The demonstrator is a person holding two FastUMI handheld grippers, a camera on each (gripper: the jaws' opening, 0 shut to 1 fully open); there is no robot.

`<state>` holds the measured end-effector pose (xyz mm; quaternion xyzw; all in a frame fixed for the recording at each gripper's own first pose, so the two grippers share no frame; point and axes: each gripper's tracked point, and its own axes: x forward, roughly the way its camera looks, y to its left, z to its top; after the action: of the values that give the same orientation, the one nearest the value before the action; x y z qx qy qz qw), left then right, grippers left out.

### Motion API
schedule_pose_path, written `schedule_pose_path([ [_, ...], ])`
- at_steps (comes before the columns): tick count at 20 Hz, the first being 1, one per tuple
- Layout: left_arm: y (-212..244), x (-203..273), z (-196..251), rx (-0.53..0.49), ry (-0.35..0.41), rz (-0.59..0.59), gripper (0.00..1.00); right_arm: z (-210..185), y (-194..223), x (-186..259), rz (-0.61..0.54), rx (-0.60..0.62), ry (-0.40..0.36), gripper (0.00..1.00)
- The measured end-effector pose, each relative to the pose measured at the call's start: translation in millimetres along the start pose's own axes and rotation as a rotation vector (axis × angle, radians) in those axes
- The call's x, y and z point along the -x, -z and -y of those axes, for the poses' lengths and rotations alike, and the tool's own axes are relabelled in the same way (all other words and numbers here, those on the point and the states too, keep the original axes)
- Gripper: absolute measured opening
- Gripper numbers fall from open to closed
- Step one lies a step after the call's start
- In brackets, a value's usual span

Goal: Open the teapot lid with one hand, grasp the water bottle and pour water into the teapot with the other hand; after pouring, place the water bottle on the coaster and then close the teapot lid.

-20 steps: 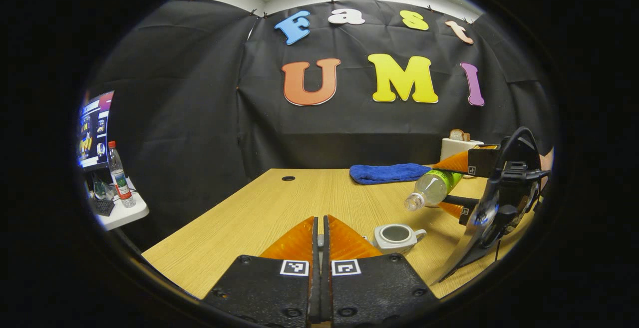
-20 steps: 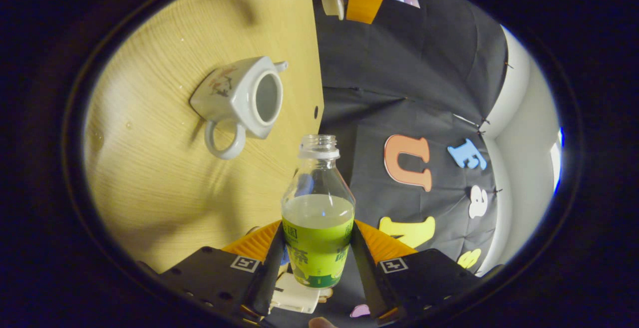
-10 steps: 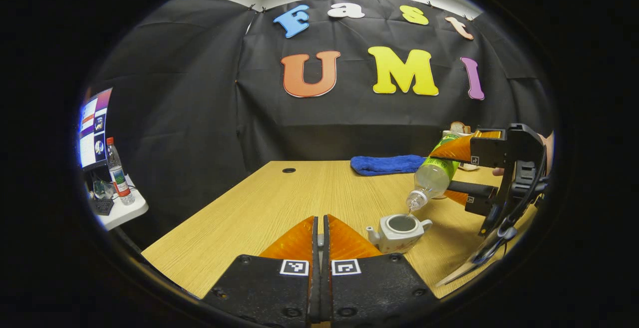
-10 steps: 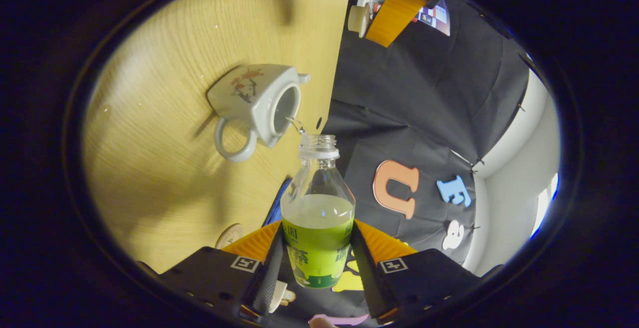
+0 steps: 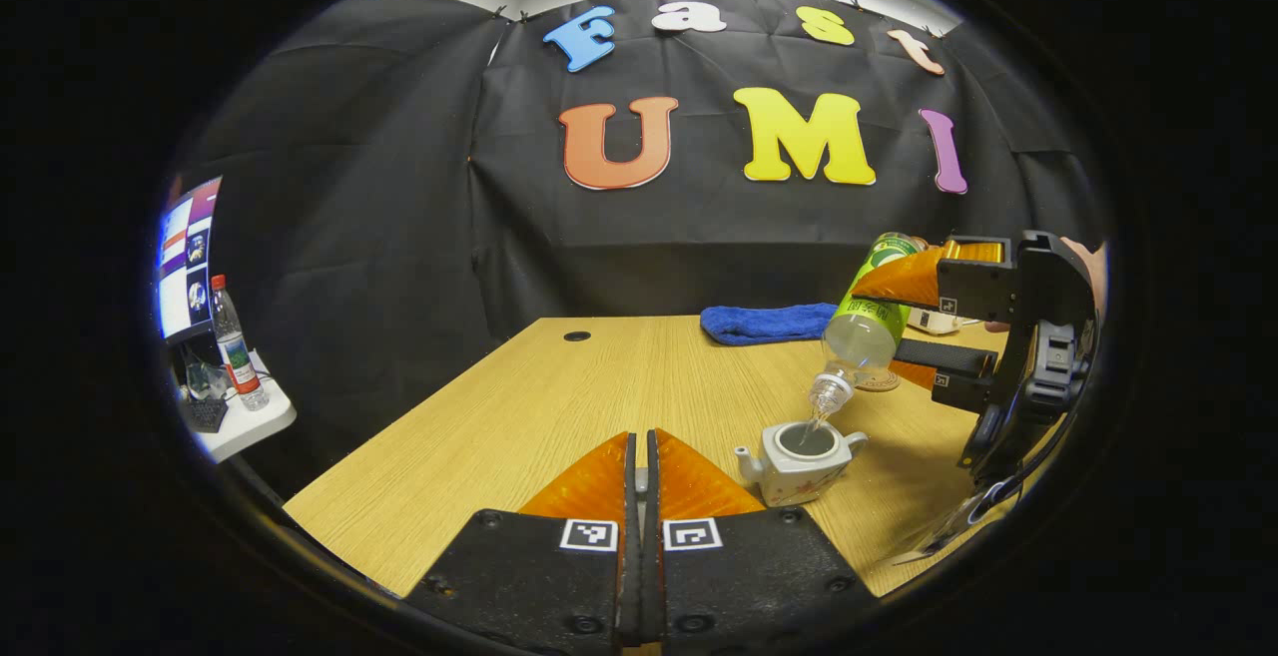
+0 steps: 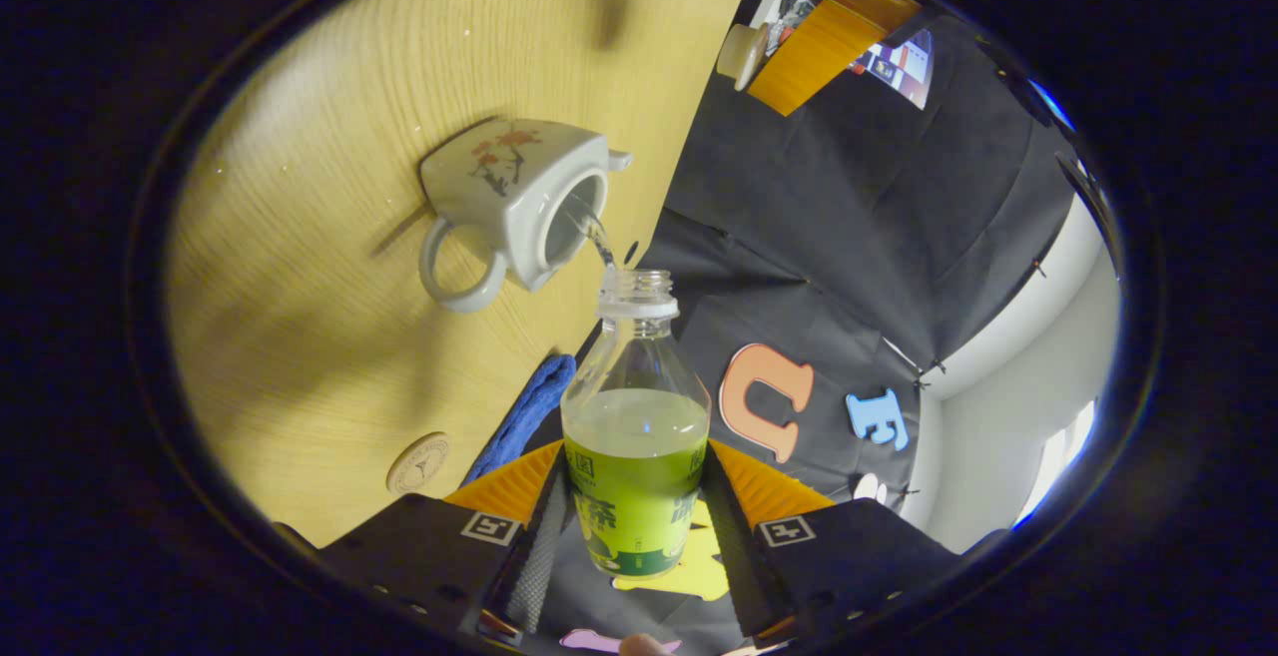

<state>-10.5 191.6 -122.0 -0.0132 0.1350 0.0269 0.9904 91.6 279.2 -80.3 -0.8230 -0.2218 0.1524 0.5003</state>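
Left gripper view — left gripper (image 5: 645, 466) held low at the near table (image 5: 559, 386) edge, fingers drawn together with only a slit between them; whether anything sits in the slit cannot be told here. Likely parked aside to keep clear of the pour. Teapot (image 5: 799, 451) stands open on the table to its right. Right gripper (image 5: 914, 327) above it holds the bottle (image 5: 861, 331) tilted neck-down, a thin stream falling into the pot's mouth. Coaster (image 5: 881, 380) lies just behind the pot; blue cloth (image 5: 767, 323) farther back.

Right gripper view — right gripper's fingers (image 6: 544, 526) press both sides of the bottle's label, a firm grip low on the body so the neck can reach out over the pot. Stream enters the opening. The other gripper, far off, pinches the lid (image 6: 742, 54) — kept off until pouring ends. Coaster waits free nearby, ready for the bottle.
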Motion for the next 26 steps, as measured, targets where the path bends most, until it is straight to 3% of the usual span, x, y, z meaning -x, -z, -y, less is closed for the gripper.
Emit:
schedule_pose_path([
  [11,1,1,-1,-0.007,-0.006,-0.013,0.03,9,-1,2,0.011,0.055,0.035,0.72],
  [26,-18,14,-17,0.005,-0.035,0.041,0.02,6,-4,0,0.020,0.008,0.033,0.72],
])
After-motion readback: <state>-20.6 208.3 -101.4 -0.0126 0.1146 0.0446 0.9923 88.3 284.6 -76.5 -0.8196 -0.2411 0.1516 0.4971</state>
